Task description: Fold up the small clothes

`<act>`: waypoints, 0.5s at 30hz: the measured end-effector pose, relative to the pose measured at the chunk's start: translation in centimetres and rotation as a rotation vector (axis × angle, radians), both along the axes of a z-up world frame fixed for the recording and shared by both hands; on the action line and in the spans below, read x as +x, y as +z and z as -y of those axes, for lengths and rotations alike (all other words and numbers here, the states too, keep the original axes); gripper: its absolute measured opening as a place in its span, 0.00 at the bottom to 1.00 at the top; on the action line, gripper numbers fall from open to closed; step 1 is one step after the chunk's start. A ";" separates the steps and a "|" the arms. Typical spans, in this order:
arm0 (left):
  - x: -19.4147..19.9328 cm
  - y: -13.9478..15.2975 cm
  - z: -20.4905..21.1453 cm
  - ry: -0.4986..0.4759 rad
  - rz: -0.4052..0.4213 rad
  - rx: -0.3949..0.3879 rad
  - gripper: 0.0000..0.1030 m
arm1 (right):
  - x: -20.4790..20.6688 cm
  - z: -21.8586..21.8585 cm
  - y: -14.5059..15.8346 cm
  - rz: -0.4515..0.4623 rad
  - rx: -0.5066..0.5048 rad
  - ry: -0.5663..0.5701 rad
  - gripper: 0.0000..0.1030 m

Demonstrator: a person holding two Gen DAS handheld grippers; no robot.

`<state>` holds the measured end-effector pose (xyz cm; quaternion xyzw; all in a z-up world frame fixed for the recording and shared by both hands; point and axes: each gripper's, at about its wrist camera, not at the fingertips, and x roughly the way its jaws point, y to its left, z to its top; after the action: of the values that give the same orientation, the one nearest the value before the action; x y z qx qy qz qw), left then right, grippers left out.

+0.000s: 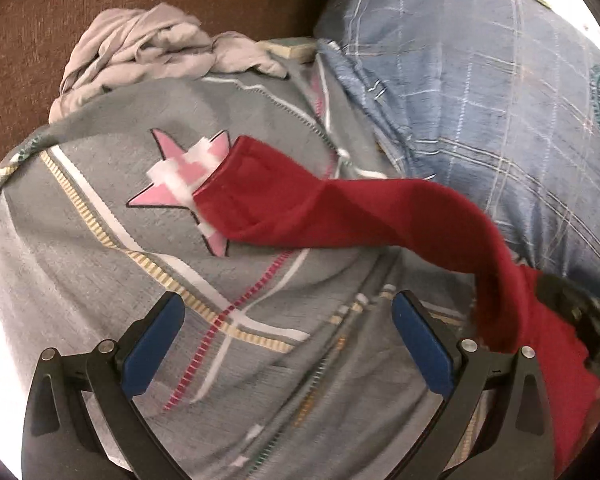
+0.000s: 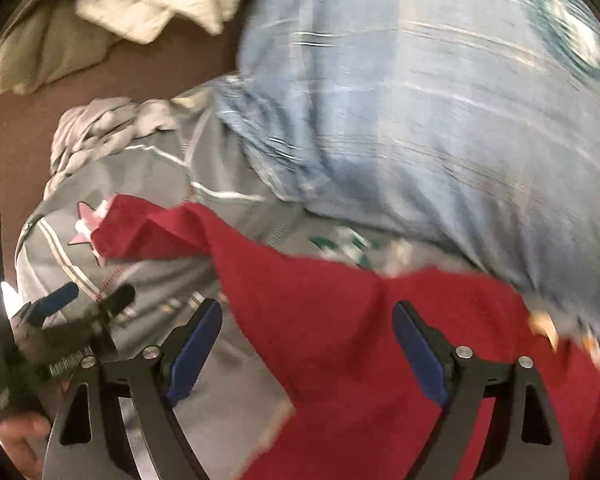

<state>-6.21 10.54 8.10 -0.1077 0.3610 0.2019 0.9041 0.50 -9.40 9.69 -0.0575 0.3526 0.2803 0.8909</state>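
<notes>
A dark red garment (image 1: 340, 208) stretches from the pink star (image 1: 168, 196) on a grey striped cloth (image 1: 100, 280) off to the lower right. My left gripper (image 1: 290, 300) hovers over the grey cloth, jaws wide open and empty, with the red garment just beyond its right finger. In the right wrist view the red garment (image 2: 340, 320) spreads under my right gripper (image 2: 308, 306), whose blue pads stand far apart without pressing on it. The left gripper (image 2: 90, 296) shows open at the left there. Part of the right gripper (image 1: 564, 296) peeks in beside the red cloth.
A blue plaid cloth (image 1: 480, 100) bulges at the upper right, and a crumpled pale grey garment (image 1: 140, 52) lies at the back on a brown surface (image 1: 40, 20). Cream cloth (image 2: 148, 4) sits at the far back. A hand (image 2: 16, 440) holds the left gripper's handle.
</notes>
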 end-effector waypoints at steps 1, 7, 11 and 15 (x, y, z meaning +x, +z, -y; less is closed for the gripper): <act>0.1 -0.4 -0.3 0.005 -0.007 -0.015 1.00 | 0.2 -1.1 0.1 0.008 -0.009 0.019 0.86; 0.4 -0.9 -0.3 0.014 0.001 -0.030 1.00 | 2.0 -7.4 -1.0 0.032 -0.115 0.121 0.33; 0.8 -1.2 -0.3 0.007 0.000 -0.035 1.00 | 2.3 -7.5 -1.9 0.018 -0.116 0.120 0.12; 0.8 -1.0 -0.5 0.005 0.007 -0.050 1.00 | 1.2 -4.7 -0.8 0.025 -0.029 0.077 0.11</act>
<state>-5.46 11.08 7.09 -0.1319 0.3625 0.1948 0.9018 1.74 -4.69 8.93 -0.0877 0.3431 0.3086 0.8828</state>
